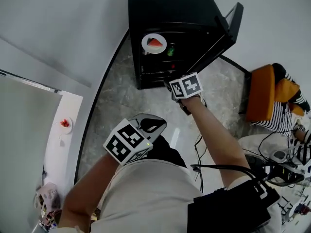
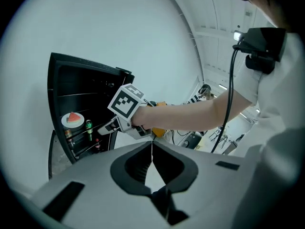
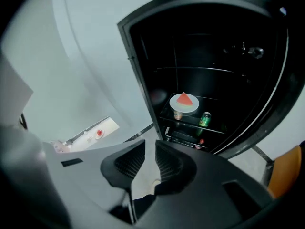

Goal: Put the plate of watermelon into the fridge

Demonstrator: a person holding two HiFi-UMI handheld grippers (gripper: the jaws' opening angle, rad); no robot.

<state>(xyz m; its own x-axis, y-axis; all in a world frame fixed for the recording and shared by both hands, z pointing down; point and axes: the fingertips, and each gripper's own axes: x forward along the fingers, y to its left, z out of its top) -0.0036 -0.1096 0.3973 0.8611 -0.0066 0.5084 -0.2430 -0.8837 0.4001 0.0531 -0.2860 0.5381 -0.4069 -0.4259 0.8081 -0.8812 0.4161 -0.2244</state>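
Inside the fridge (image 1: 170,8), on a glass shelf (image 3: 187,123), seeing the plate of watermelon (image 3: 184,103) sitting flat, just beside a green can (image 3: 205,119), with the door (image 1: 232,19) hanging open. Guessing the job's mostly done.

Holding the left gripper (image 2: 152,147) back near the body, fingers (image 2: 136,166) pressed together, pinching nothing. Pointing the right gripper (image 3: 150,149) at the fridge from well apart, fingers (image 3: 127,161) spread a little, nothing between them.

Betting on the plate being stiff, light-ish, slippery at the edge and breakable if dropped, with the wet wedge riding loose on top and probably sliding if tipped. Thinking of taking it by the near rim, carrying it level, never squeezing the fruit.
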